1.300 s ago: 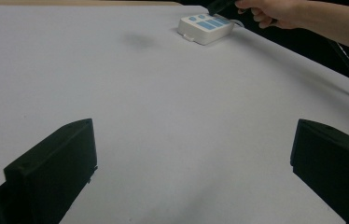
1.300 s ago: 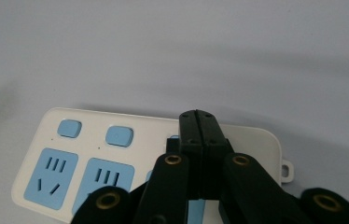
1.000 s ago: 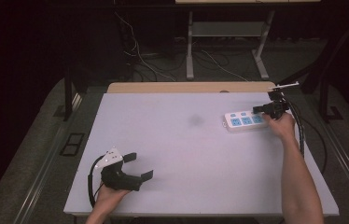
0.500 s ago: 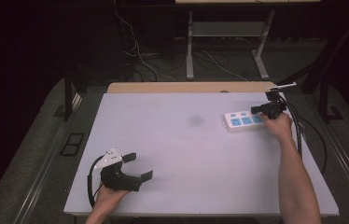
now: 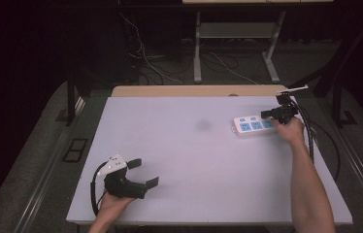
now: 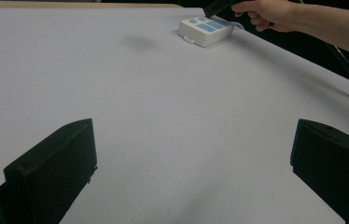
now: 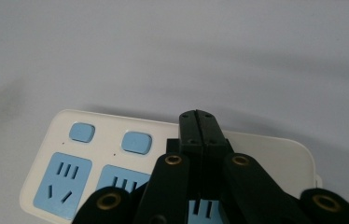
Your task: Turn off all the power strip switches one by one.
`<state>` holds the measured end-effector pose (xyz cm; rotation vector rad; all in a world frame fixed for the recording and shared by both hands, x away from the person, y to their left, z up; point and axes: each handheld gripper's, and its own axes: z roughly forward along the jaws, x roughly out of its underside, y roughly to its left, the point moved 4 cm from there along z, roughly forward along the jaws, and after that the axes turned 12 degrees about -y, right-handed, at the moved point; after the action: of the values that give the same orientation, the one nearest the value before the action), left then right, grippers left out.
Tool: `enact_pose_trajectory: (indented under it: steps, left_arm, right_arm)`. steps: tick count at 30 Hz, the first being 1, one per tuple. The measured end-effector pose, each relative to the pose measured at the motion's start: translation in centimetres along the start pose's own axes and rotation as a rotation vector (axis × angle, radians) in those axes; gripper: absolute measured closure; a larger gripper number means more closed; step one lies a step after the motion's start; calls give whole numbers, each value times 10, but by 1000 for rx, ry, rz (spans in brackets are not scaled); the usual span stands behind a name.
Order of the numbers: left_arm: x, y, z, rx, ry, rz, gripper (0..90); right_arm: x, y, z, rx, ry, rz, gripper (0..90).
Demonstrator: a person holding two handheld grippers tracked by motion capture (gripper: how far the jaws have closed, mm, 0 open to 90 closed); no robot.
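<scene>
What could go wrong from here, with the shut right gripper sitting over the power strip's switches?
1. The right gripper, jaws shut, hovers over the third switch position on the power strip; its broad tip could slip off or nudge the neighbouring blue switch.
2. Nothing braces the strip: the left gripper rests open far away, so a push might slide or tip it across the table.
3. The trailing cable could snag the strip.

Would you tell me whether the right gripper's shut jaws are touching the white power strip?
Cannot tell. In the right gripper view the right gripper overlaps the power strip, hiding any contact or gap beneath its tips.
</scene>
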<state>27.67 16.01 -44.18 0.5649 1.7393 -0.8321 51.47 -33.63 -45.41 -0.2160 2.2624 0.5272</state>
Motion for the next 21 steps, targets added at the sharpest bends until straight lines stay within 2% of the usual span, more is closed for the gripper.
enact_pose_trajectory:
  steps: [1, 2, 5, 9, 16, 21]
  left_arm:
    - [0, 0, 0, 0, -2, -2, 0]
    - [0, 0, 0, 0, -4, -2, 0]
    - [0, 0, -1, 0, -7, -2, 0]
    - [-1, 0, -1, -1, -8, -3, 0]
    - [-1, -1, -1, 0, -12, -8, 0]
    - [-1, -2, -1, 2, -16, -9, 0]
  right_arm:
    - [-1, 1, 0, -9, 0, -1, 900]
    - [-2, 2, -2, -7, -10, -1, 900]
    - [-3, 4, -4, 18, 2, -25, 900]
    - [-6, 6, -10, 14, -15, -35, 900]
    - [-9, 21, -31, -8, -48, -53, 892]
    - [-8, 34, -48, -43, -93, -47, 737]
